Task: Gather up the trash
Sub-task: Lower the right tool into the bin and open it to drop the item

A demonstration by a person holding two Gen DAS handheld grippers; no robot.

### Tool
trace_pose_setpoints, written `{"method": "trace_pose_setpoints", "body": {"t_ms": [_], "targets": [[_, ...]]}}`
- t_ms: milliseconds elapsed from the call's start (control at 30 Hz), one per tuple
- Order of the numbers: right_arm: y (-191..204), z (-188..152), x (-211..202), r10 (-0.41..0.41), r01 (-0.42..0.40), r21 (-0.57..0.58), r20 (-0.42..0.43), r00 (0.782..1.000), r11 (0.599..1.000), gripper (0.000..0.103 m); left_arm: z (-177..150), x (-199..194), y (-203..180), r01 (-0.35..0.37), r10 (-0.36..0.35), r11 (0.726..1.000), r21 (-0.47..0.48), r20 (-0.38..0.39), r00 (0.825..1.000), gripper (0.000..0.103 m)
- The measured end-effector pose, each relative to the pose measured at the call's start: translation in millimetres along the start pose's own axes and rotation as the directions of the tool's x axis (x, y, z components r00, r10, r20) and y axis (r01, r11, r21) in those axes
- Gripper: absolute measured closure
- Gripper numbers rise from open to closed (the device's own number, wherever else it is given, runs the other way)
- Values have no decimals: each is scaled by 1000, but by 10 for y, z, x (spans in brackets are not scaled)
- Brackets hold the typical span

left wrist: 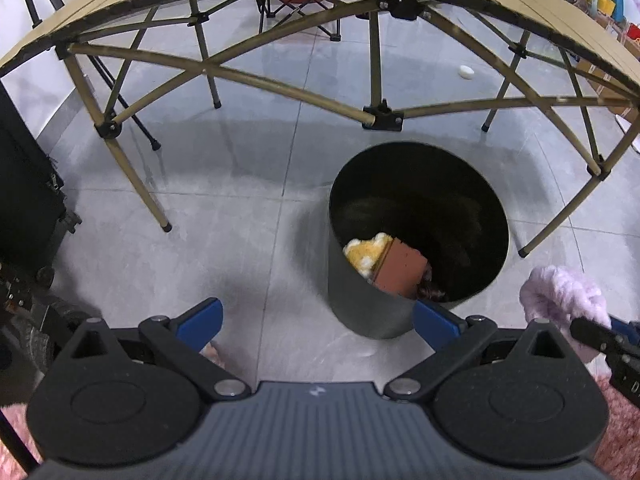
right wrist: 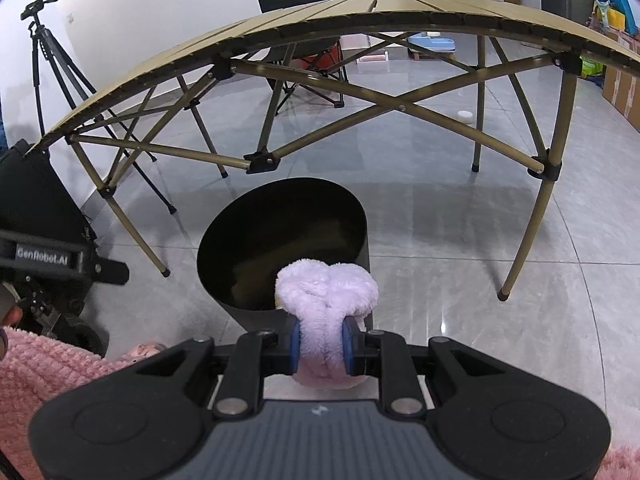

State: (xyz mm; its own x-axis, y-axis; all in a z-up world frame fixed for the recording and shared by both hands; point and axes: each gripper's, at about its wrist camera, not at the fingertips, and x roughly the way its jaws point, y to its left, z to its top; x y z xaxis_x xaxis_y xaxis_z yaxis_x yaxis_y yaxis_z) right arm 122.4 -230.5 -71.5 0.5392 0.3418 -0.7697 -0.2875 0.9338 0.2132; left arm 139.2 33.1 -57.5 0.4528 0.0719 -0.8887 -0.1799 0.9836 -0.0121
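A dark round bin [left wrist: 360, 312] stands on the grey tiled floor beside a folding table. Inside it lie a yellow-and-white fluffy item [left wrist: 366, 254] and a brown box [left wrist: 400, 272]. My left gripper [left wrist: 318, 322] hangs wide open and empty, just short of the bin's near wall. My right gripper [right wrist: 321, 346] is shut on a fluffy pale-purple cloth [right wrist: 326, 290], held over the near rim of the bin [right wrist: 224, 280]. The same purple cloth [left wrist: 560, 296] shows at the right edge of the left wrist view.
The tan slatted folding table [right wrist: 360, 12] with crossed legs spans the view behind the bin. A black case [right wrist: 36, 200] and a tripod [right wrist: 44, 40] stand at left. A small white object [left wrist: 466, 72] lies on the floor beyond the table. Pink fuzzy sleeves show at the lower edges.
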Motion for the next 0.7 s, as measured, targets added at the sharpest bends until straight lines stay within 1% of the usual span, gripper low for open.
{"method": "trace_pose_setpoints", "body": {"t_ms": [133, 267, 333, 533, 700], "targets": [[-58, 69, 86, -7, 7, 6, -14, 1000, 1000, 84, 174, 78, 9, -11, 10, 1000, 9, 12, 1000, 0], [-85, 205, 211, -9, 9, 1, -18, 1000, 1000, 84, 360, 232, 29, -30, 30, 999, 15, 3, 1000, 0], [-57, 298, 289, -7, 7, -16, -15, 1000, 1000, 84, 440, 307, 55, -34, 34, 999, 11, -5, 999, 0], [68, 574, 527, 7, -8, -69, -18, 1000, 998, 83, 606, 464, 197, -19, 18, 999, -27, -39, 999, 0], [175, 761, 736, 20, -24, -109, -35, 999, 994, 83, 727, 502, 255, -42, 41, 999, -34, -27, 999, 0]]}}
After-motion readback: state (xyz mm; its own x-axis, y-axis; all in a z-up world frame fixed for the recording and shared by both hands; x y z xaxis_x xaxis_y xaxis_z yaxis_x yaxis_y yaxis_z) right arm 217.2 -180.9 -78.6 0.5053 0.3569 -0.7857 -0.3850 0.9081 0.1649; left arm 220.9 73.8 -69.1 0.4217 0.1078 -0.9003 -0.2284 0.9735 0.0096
